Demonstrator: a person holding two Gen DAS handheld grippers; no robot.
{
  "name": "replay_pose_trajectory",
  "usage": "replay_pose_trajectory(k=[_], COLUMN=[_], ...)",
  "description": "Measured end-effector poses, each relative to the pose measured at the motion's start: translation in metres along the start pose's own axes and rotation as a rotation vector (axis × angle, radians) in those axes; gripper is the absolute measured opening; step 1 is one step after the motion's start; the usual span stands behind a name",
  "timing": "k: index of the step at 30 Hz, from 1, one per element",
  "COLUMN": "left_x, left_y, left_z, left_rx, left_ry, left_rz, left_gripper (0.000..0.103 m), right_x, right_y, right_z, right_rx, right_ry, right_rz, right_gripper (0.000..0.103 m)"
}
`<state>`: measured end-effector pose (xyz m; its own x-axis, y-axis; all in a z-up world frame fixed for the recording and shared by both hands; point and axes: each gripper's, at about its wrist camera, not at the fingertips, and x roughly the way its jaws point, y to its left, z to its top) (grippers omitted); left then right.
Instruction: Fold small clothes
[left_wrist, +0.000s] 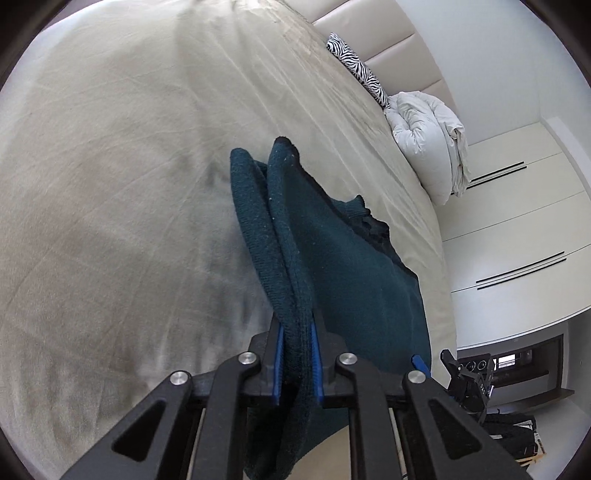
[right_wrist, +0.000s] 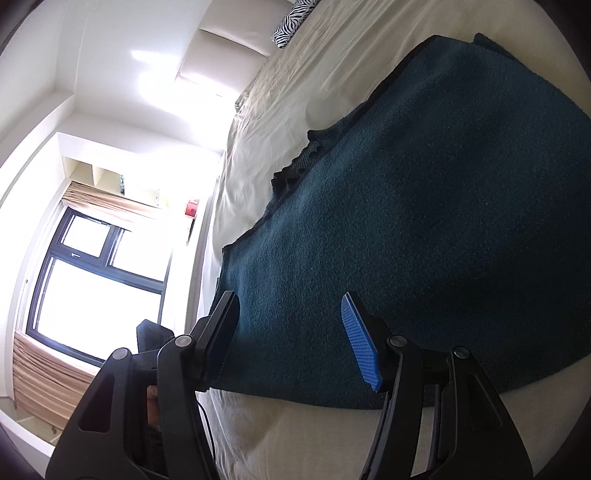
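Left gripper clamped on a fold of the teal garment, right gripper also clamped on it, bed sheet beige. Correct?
Not quite. The left gripper is shut on a fold of the teal garment, and the bed sheet is beige. But the right wrist view shows the right gripper open, its pads apart over the garment's edge and pinching nothing.

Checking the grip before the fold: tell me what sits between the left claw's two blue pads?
A bunched fold of the teal garment fills the gap in the left claw, pinched by both pads; this shows in the left wrist view.
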<state>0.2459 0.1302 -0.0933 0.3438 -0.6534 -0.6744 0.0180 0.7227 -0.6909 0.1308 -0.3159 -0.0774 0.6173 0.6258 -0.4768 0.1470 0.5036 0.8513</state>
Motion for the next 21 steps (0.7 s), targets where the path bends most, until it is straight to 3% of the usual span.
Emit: replay_pose_trajectory(k=[6,13,21], left_x=[0.017,0.084,0.173], left_y=[-0.097,-0.196,-0.239], left_z=[-0.005,-0.027,-0.061], left_rx=[0.173,0.326,0.371], left_ry=[0.011,0.083,0.145], left_rz=[0.063,0.086,0.094], left_gripper=[0.013,0.012,0.013], right_x=[-0.027,-0.077,-0.120], right_y=[-0.025,-0.053,-0.083], right_z=[0.016,0.047,0.064], right_rx=[0.031,0.073,0.106], right_ry=[-0.025,-0.086,-0.133], right_rz=[0.027,0.072,0.090], right_gripper=[0.057,0.057,0.057])
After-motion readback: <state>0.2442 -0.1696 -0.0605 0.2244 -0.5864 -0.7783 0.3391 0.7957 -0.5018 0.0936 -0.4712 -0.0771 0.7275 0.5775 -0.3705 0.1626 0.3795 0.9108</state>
